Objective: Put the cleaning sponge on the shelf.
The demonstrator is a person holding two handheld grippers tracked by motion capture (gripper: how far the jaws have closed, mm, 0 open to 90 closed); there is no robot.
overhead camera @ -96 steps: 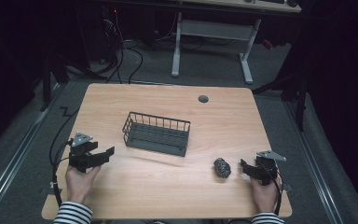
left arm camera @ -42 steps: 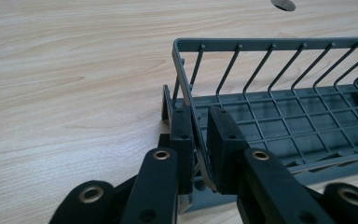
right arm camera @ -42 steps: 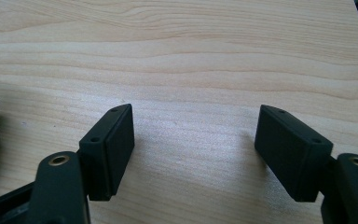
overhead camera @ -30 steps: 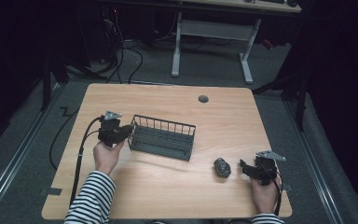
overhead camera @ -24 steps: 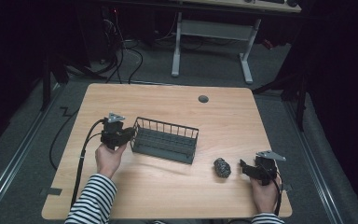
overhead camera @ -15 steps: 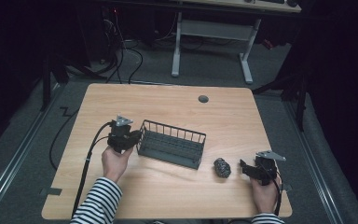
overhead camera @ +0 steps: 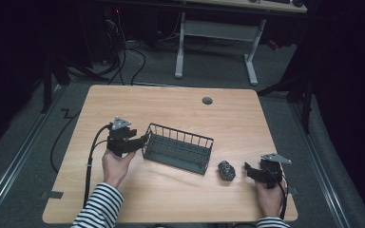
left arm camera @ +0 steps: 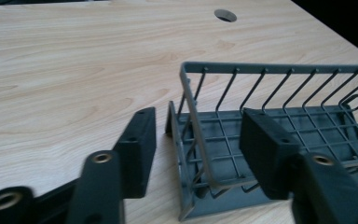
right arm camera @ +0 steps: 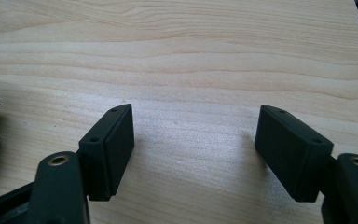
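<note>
High view | wire basket mid-table, long side running left to lower right | left gripper jaws just opened, straddling its left end wall, not pinching | right gripper wide apart on bare wood right of basket

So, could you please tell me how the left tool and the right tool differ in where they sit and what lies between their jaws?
The left tool has just been opening and straddles the end wall of the wire basket; the right tool has bare table between its jaws. The left tool sits against the basket, while the right tool rests apart, beside the dark scrubber ball. Both stand open.
</note>
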